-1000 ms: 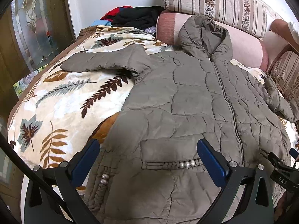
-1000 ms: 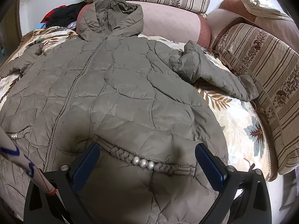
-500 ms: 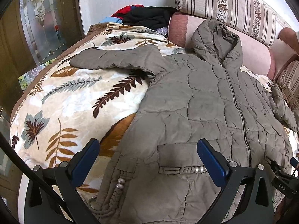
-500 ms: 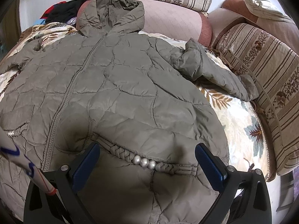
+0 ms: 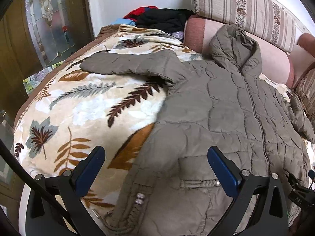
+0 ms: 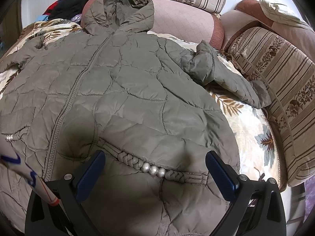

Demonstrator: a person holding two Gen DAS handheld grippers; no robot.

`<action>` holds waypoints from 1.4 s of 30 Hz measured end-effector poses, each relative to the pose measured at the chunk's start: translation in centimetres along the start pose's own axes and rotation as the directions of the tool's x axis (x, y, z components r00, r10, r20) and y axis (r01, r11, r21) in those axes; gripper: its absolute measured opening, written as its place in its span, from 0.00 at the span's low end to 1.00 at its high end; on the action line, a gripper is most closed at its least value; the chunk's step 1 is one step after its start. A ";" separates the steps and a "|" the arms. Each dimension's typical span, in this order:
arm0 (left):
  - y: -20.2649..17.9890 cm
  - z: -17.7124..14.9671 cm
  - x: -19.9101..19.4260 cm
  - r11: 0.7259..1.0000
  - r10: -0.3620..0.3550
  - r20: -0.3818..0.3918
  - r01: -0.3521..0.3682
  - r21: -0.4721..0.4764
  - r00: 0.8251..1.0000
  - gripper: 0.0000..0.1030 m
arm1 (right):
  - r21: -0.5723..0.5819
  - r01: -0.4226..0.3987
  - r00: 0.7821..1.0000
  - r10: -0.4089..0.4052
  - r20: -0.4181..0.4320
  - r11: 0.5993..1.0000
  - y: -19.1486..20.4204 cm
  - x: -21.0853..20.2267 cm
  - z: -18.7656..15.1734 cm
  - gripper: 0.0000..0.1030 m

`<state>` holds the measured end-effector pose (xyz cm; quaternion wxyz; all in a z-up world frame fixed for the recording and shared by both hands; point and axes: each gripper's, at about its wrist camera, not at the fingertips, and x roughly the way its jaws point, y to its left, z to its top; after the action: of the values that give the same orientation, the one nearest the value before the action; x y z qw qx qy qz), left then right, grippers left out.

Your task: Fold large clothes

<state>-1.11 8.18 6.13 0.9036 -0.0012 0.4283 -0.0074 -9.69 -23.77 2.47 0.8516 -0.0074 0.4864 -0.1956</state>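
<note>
A: Starting at the left, what is showing?

B: The leaf-print blanket [image 5: 82,106] is covering the bed, and the left gripper [image 5: 155,169] is hovering over the jacket's lower left edge with its jaws spread wide, holding nothing.

A: And the garment itself?

B: The olive quilted jacket [image 5: 216,108] is lying front-up and zipped on the blanket. Its left sleeve [image 5: 128,64] is stretching out sideways across the leaf pattern, and its hood [image 5: 236,45] is resting against a pink bolster [image 5: 275,63]. 2 pearl beads [image 5: 140,198] are sitting on a braided trim near the hem.

A: What is lying behind it?

B: A pile of dark and red clothes [image 5: 161,19] is sitting at the far end of the bed, beside a striped cushion [image 5: 246,9].

A: Moving right?

B: The right gripper [image 6: 155,169] is hanging above the jacket's [image 6: 137,90] right pocket, jaws also spread apart and empty. 3 pearl beads [image 6: 153,169] on the pocket braid are showing between its fingers [image 6: 90,175].

A: And the far right?

B: The right sleeve [image 6: 226,76] is bending downward, its cuff lying just beside a striped sofa cushion [image 6: 285,90].
</note>
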 end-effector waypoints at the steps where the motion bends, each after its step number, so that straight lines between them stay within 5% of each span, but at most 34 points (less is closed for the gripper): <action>1: 0.3 0.1 0.0 1.000 0.006 0.003 -0.006 -0.005 1.000 1.00 | -0.002 0.001 1.000 -0.001 0.000 1.000 0.1 0.0 0.1 1.00; 14: 6.4 3.0 1.3 0.993 0.081 0.010 -0.080 -0.081 0.997 1.00 | -0.037 0.000 1.000 0.000 0.006 0.999 1.1 -0.5 1.3 1.00; 25: 16.1 9.7 5.5 0.964 0.070 -0.011 -0.070 -0.258 0.998 1.00 | -0.043 -0.013 1.000 0.012 -0.015 0.999 1.6 0.5 2.0 1.00; 31: 20.2 14.4 10.7 0.939 -0.028 -0.023 0.019 -0.345 0.999 1.00 | -0.050 -0.008 0.999 0.006 -0.047 0.999 1.8 1.7 2.1 1.00; 34: 23.3 17.1 13.9 0.889 -0.135 -0.003 0.120 -0.441 0.991 0.98 | -0.056 -0.003 0.998 0.000 -0.055 0.998 1.8 2.1 2.2 1.00; 42: 29.2 19.8 21.5 0.744 -0.288 0.041 0.250 -0.619 0.957 0.92 | -0.106 0.031 0.998 -0.036 -0.044 0.994 2.8 3.1 2.9 1.00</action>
<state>28.21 36.97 1.75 0.8297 -0.3584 0.4278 0.0031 -5.02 -22.77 0.88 0.8353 -0.0561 0.5150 -0.1841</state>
